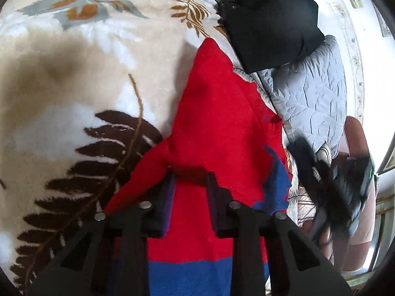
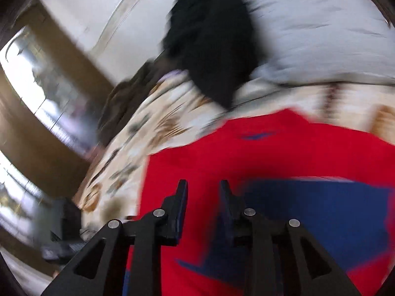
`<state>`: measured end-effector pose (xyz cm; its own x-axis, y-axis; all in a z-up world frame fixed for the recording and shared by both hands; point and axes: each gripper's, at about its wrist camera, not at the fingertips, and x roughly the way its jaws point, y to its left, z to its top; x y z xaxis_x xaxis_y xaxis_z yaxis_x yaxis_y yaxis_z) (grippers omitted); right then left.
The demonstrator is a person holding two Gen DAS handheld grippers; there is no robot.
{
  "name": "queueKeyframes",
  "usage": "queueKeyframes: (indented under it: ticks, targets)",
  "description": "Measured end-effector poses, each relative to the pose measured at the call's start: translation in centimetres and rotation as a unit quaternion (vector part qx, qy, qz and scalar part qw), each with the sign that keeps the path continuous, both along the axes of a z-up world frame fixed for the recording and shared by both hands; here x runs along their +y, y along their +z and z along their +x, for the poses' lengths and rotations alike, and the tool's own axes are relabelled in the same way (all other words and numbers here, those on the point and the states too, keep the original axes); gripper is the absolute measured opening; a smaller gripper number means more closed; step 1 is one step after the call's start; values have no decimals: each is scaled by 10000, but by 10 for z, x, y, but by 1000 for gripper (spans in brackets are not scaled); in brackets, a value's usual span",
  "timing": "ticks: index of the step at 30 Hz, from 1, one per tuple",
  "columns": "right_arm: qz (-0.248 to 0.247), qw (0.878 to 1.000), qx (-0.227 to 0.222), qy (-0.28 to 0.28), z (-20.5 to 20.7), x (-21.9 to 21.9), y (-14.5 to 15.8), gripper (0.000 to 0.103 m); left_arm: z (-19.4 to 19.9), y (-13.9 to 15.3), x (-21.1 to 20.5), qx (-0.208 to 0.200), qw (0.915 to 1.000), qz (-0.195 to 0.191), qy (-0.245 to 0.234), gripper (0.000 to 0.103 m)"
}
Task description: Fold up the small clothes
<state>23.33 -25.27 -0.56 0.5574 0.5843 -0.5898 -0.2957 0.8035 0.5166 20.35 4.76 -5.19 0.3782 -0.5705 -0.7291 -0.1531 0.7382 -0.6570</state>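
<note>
A small red sweater (image 1: 214,113) with blue bands lies on a cream leaf-patterned blanket (image 1: 74,74). My left gripper (image 1: 188,175) has its jaws a hand's width apart with a raised fold of the red knit between them; the fabric bunches at the fingertips. In the blurred right wrist view the red sweater (image 2: 259,153) fills the lower half. My right gripper (image 2: 203,187) hovers over it with jaws apart and nothing between them. The right gripper also shows as a dark blur in the left wrist view (image 1: 340,185).
A black garment (image 1: 271,22) lies beyond the sweater, partly on a pale blue quilted pillow (image 1: 313,93). In the right wrist view the black garment (image 2: 212,42) sits on pale bedding (image 2: 321,32). The bed edge and a wooden frame (image 2: 49,133) are at left.
</note>
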Motion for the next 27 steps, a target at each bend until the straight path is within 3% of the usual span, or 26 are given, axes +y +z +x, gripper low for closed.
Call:
queueKeyframes:
  ticks: [3,9,11,12,13,14,17,20,22,24,27]
  targets:
    - [-62,9986,46,531,35,52,-1,36,-1,-3,-1,22,10000,-34,-23,22]
    - [-794,9882,96,1304,70,121,-19,46,0,-5,4,47,9999,-138,-49,22]
    - [-1153,9778,118,1745,68,136,-28,33,2,-5,4,66,9998,-175,-40,22]
    - [-1485,9683,-69,2008,63,149,-28,8,2,-5,5,74,9998,-193,-37,22]
    - [-1804,9588,-342,2166,57,158,-25,8,3,-6,5,79,9997,-210,-29,22]
    - [-1819,9566,-522,2216,54,161,-21,8,4,-6,5,90,9997,-227,-21,22]
    - [-1438,9740,-422,1697,66,147,-23,8,5,-9,5,115,9997,-224,-18,22]
    - [-1537,9775,36,1442,79,146,-47,9,4,-9,7,105,9996,-268,-14,22]
    - [-1209,9836,-13,1341,74,137,-38,18,3,-6,9,54,9996,-282,29,22]
    - [-804,9903,-51,1130,63,115,-24,19,0,2,8,-119,9996,-260,29,23]
    - [-166,9969,-57,767,37,67,-15,19,-4,17,5,-481,9988,6,18,34]
